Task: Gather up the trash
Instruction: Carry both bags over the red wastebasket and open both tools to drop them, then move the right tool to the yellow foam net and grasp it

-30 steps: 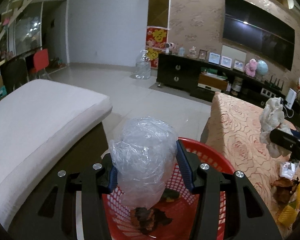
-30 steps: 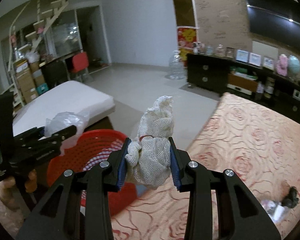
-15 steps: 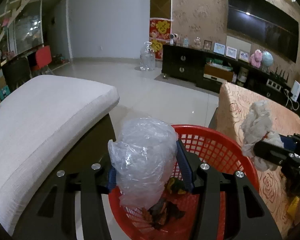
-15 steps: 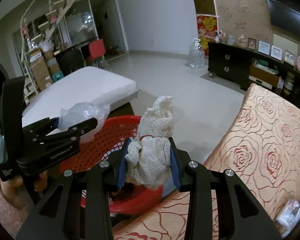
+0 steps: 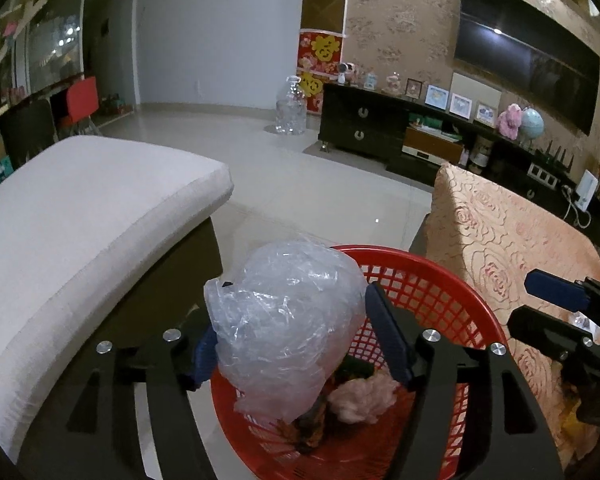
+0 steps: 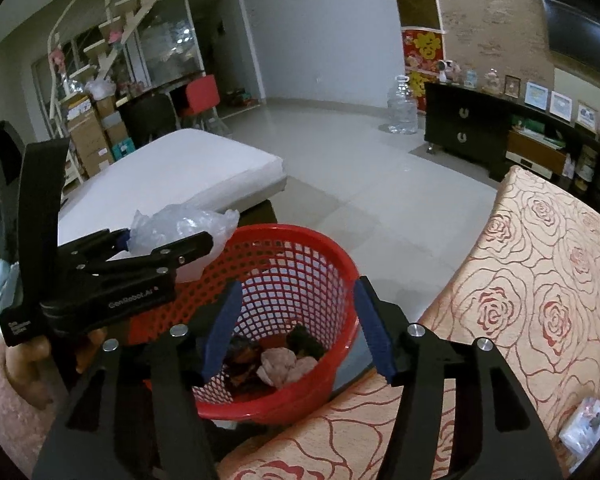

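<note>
A bench (image 6: 540, 280) covered with a rose-patterned cloth took up the right side of both views, and a white cushioned seat (image 5: 80, 220) lay on the left. Between them, on the floor just beside the bench's near left corner, stood a red mesh basket (image 6: 300, 252). Inside it lay dark scraps and a pale crumpled mesh wad (image 6: 286, 364) at the bottom.

The left gripper (image 5: 296, 344) hung over the near left part of the basket's rim. Its fingers had just been opening, yet a crumpled clear plastic bag (image 5: 288, 320) sat between them; the bag lay against the left finger, while whether the right finger touched it was hard to tell. The bag's lower end drooped into the basket.

The right gripper (image 6: 296, 328) was over the basket's near side with its blue-padded fingers (image 6: 370, 328) at a middling spread, having just been opening, and nothing was between them. Small wrapped trash (image 6: 584, 428) lay on the bench near its right edge.
</note>
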`<state>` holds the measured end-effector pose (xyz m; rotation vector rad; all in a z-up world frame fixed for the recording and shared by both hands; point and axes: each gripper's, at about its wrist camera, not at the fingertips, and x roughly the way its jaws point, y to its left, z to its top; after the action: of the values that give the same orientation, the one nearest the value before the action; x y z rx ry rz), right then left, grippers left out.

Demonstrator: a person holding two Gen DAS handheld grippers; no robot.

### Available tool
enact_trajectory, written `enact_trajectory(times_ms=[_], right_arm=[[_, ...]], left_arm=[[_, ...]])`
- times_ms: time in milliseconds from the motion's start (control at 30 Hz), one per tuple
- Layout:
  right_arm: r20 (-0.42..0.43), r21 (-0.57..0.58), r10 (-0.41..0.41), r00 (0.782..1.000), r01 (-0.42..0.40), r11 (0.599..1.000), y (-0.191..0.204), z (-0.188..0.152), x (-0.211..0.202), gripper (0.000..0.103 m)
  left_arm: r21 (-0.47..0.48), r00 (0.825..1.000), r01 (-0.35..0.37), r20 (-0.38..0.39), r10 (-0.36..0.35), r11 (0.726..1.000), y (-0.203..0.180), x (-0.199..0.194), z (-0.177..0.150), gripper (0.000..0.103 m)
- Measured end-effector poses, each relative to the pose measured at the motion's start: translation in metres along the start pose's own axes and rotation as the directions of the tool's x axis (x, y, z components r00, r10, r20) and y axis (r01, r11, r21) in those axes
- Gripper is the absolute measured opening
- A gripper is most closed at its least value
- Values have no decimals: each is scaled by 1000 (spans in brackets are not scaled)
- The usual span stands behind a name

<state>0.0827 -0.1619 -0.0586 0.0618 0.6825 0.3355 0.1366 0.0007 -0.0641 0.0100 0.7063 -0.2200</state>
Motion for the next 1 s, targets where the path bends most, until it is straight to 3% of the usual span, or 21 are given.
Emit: enact_trajectory(times_ms=[167,667,900,1000], right_arm=[[13,33,-23,1000,22,999,-12,-2,-8,58],[60,105,-140,988,133,986,-50,-13,-42,64],[81,156,-257,963,242,958,-84,-27,-74,66],[81,193,-311,947,292,937,-101,-42,-92,68]], left_arm=[[-8,999,15,38,-15,1000,-2,-7,2,79],[11,994,30,102,-31,999,-16,-18,2,82],[5,991,75,107,-75,997,-27,-20,0,83],[43,989,94,112,-98,995,-41,-22,-2,83]])
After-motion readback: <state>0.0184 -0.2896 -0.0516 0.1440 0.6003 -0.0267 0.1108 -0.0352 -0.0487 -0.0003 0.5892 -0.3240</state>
